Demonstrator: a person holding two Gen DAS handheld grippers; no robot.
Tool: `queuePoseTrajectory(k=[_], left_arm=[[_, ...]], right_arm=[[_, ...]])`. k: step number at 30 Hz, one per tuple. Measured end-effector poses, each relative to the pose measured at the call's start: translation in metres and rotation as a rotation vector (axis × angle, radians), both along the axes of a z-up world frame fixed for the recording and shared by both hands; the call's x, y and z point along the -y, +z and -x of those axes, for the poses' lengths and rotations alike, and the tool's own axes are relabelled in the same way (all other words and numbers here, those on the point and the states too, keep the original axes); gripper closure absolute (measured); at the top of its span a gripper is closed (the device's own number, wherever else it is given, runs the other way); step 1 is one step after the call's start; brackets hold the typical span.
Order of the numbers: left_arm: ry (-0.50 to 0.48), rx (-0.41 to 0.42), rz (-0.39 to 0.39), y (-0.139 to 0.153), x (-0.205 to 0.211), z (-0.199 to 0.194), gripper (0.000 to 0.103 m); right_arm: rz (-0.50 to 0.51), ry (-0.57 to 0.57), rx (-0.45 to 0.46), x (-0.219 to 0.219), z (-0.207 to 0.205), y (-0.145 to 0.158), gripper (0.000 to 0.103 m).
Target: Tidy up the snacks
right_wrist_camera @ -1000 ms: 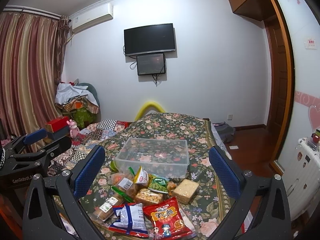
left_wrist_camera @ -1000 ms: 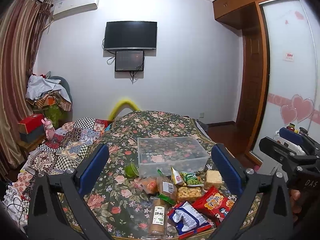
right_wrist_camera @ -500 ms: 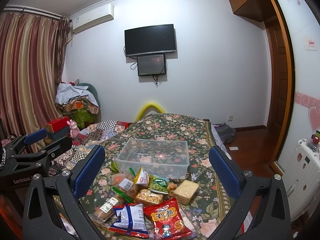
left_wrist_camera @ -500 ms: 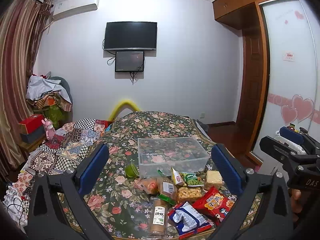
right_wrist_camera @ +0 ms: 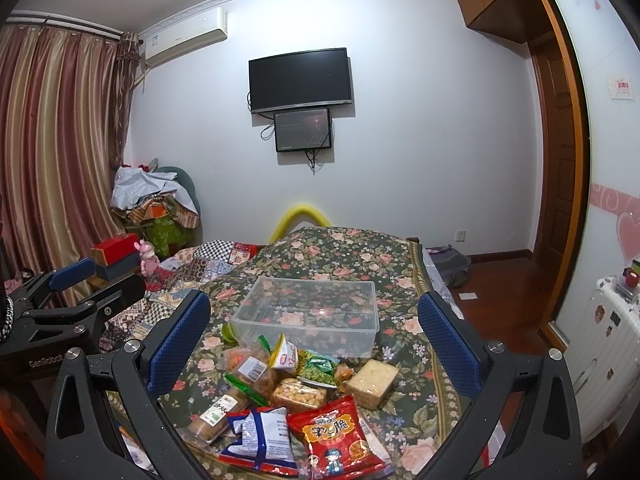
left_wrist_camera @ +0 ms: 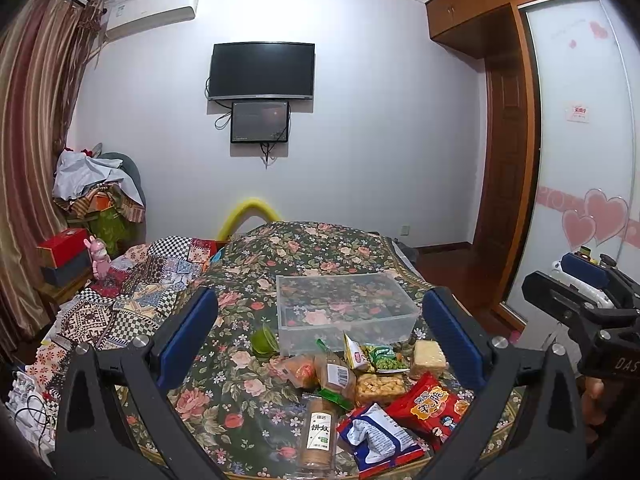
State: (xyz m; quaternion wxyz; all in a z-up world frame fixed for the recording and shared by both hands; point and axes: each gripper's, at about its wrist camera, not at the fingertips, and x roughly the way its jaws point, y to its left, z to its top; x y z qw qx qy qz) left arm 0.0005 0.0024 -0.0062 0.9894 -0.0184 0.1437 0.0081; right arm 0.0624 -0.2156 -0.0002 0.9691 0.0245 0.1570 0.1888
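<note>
Hovering above the floral bedspread (left_wrist_camera: 256, 264), the left gripper (left_wrist_camera: 320, 332) and right gripper (right_wrist_camera: 314, 330) both stand wide open, holding nothing. Snack packets (right_wrist_camera: 304, 396) lie heaped just in front of the clear plastic bin (right_wrist_camera: 308, 314), touching its near wall.

Dark floral bedspread (left_wrist_camera: 320, 248), clear bin (left_wrist_camera: 344, 308), red packet (right_wrist_camera: 334, 436), blue fingers (left_wrist_camera: 188, 332).

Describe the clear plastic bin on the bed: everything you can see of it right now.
The bin is a clear, rectangular plastic tub with a rolled rim and no lid. It looks empty: the floral bedspread shows through its walls and floor. It sits upright and level on the bedspread, just beyond the pile of snacks. A small green cup sits by its near left corner; whether they touch is unclear. Neither gripper is touching it.
</note>
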Motion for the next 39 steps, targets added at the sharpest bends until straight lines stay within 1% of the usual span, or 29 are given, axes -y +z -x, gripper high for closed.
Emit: queuePoseTrajectory(k=[7, 11, 16, 18, 20, 21, 23, 26, 28, 32, 35, 39], left_arm=[[0.002, -0.002, -0.002, 0.000, -0.002, 0.000, 0.000], [-0.014, -0.008, 0.003, -0.002, 0.000, -0.003, 0.000], [-0.027, -0.017, -0.009, -0.008, 0.002, -0.007, 0.000], [-0.036, -0.036, -0.011, -0.012, 0.001, -0.012, 0.002], [-0.045, -0.073, -0.008, -0.019, 0.001, -0.020, 0.017], [-0.053, -0.100, -0.006, -0.023, 0.000, -0.024, 0.020], [-0.059, -0.151, -0.003, -0.032, -0.002, -0.034, 0.023], [-0.067, -0.209, -0.008, -0.048, -0.003, -0.044, 0.028], [-0.082, -0.253, -0.008, -0.059, -0.003, -0.051, 0.029], [-0.106, -0.364, 0.015, -0.084, -0.007, -0.067, 0.043], [-0.117, -0.445, 0.023, -0.105, -0.008, -0.078, 0.049], [-0.130, -0.523, 0.014, -0.129, -0.009, -0.086, 0.049]], right_arm=[[0.004, 0.000, -0.003, 0.000, 0.000, -0.001, 0.000], [0.010, -0.006, -0.013, -0.001, -0.003, -0.004, 0.000], [0.014, -0.006, -0.042, 0.000, -0.009, -0.011, 0.000], [0.023, -0.014, -0.064, 0.002, -0.014, -0.016, 0.000], [0.032, -0.027, -0.091, 0.006, -0.019, -0.024, 0.000], [0.035, -0.028, -0.102, 0.008, -0.021, -0.027, 0.000], [0.040, -0.029, -0.135, 0.012, -0.026, -0.034, 0.007], [0.052, -0.022, -0.195, 0.018, -0.033, -0.047, 0.013], [0.061, -0.011, -0.239, 0.019, -0.038, -0.056, 0.014], [0.084, 0.016, -0.331, 0.019, -0.045, -0.081, 0.019], [0.094, 0.041, -0.396, 0.018, -0.049, -0.098, 0.019], [0.101, 0.074, -0.470, 0.015, -0.055, -0.115, 0.020]])
